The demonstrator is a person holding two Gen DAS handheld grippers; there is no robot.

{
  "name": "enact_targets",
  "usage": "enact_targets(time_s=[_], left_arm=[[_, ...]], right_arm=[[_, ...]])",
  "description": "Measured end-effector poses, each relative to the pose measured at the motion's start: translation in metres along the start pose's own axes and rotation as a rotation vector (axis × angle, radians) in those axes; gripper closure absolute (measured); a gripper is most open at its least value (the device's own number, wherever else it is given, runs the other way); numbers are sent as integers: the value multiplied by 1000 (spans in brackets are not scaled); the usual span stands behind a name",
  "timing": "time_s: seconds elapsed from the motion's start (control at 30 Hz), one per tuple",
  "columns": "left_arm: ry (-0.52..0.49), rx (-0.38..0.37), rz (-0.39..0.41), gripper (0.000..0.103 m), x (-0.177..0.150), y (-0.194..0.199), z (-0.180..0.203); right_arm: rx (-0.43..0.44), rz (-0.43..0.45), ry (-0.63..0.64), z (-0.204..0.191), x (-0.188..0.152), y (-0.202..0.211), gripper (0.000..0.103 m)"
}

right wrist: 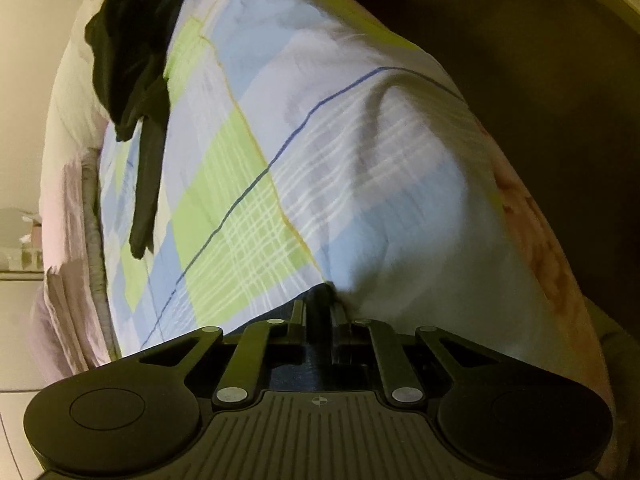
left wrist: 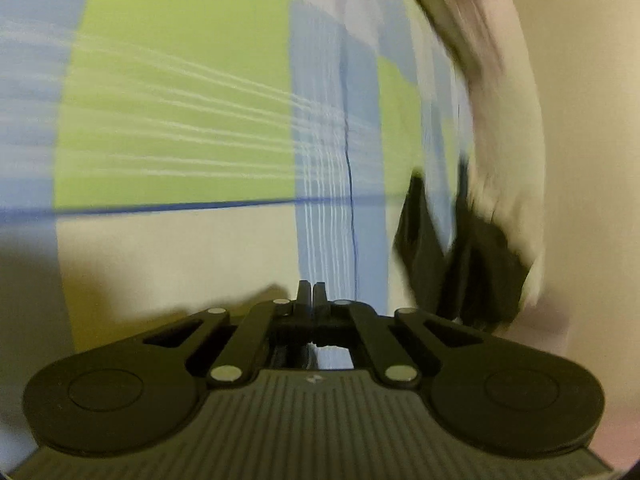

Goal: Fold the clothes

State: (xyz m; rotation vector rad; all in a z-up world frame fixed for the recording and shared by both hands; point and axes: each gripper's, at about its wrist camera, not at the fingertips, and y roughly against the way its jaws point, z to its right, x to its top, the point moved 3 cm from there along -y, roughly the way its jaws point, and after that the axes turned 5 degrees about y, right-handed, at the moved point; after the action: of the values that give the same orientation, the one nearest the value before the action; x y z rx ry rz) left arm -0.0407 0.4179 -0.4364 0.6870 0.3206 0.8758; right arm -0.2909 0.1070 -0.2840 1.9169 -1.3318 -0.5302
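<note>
A black garment (right wrist: 128, 60) lies crumpled at the far left of a bed with a checked green, blue and white cover (right wrist: 248, 184); one long strip of it trails down the cover. In the left wrist view the black garment (left wrist: 476, 264) shows blurred at the right, past the fingertips. My left gripper (left wrist: 311, 292) is shut and empty, close above the checked cover (left wrist: 180, 112). My right gripper (right wrist: 320, 304) is shut on a dark blue cloth (right wrist: 316, 336) pinched between its fingers, at the near edge of the cover.
A pale pink sheet (right wrist: 64, 216) and bedding hang at the bed's left side. A white pillow or duvet (left wrist: 516, 128) lies at the right in the left wrist view. Dark floor (right wrist: 520, 48) lies beyond the bed at the right.
</note>
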Motion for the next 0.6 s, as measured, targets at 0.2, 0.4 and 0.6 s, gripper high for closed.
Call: enact_targets(time_s=[0.2,0.4,0.6], left_arm=[[-207,77,-142,67,2,-3,29],[-347,231,-296,87,-9,-42,46],[-404,151,-182,95,-16,-14,49]], right_arm=[[6,-40,49,-8,20,8,91],[-9,-97,82,-14,25,-6,86],[-51,-103,207,-21,22,-7,95]])
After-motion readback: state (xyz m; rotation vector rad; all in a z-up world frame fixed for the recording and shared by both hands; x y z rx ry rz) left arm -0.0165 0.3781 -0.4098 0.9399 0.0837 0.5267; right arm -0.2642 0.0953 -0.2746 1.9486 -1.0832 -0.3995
